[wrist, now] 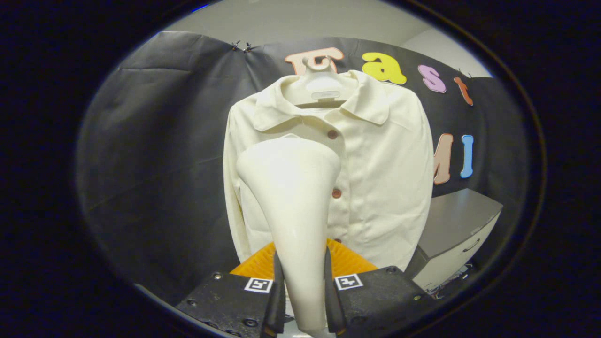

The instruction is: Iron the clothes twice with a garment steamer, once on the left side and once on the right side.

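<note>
**Cream steamer clamped, shirt hanging ahead**

Cream-white smooth plastic makes up the garment steamer [293,197], a cone-shaped body that is narrow at the bottom and widens upward to a broad rounded head. Its slim lower neck sits between the two fingers of the hand-held gripper [304,286], and both fingers press against its sides, so the grip is narrow and closed on the steamer. Just behind the fingers, an orange ribbed rounded piece [345,260] shows on either side of the neck.

Beyond the steamer's head hangs a cream long-sleeved button-up shirt [380,178] with a spread collar and small reddish-brown buttons [332,134] down its front. The steamer's head overlaps the part of the shirt front to the left of the button row; whether it touches the fabric cannot be told. The shirt hangs on a white plastic hanger [321,87] visible inside the collar.

Behind the shirt spreads the black cloth wall [159,141] of the booth. To the right of the shirt, lower down, stands a grey-topped white cabinet [458,234] with a dark handle on its front.
</note>
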The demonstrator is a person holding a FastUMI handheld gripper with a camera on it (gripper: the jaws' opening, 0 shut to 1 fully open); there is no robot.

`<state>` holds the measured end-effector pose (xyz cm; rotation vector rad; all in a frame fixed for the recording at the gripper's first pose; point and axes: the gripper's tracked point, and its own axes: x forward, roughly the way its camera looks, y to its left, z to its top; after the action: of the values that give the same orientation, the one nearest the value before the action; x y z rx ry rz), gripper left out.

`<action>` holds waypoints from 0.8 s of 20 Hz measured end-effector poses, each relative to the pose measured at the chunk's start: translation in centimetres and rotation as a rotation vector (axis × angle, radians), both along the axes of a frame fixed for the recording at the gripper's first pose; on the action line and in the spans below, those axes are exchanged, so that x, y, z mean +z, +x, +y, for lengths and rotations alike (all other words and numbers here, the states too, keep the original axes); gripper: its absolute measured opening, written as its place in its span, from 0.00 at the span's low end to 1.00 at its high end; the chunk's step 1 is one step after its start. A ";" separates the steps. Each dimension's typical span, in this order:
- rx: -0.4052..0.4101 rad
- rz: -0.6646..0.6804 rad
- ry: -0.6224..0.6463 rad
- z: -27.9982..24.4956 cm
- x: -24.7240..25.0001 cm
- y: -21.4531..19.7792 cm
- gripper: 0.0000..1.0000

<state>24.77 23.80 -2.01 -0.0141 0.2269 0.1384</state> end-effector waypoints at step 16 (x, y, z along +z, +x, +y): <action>-0.084 0.115 -0.088 1.0 -9.3 2.8 0.34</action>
<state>27.61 24.75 -11.36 -0.0838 0.3477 0.0450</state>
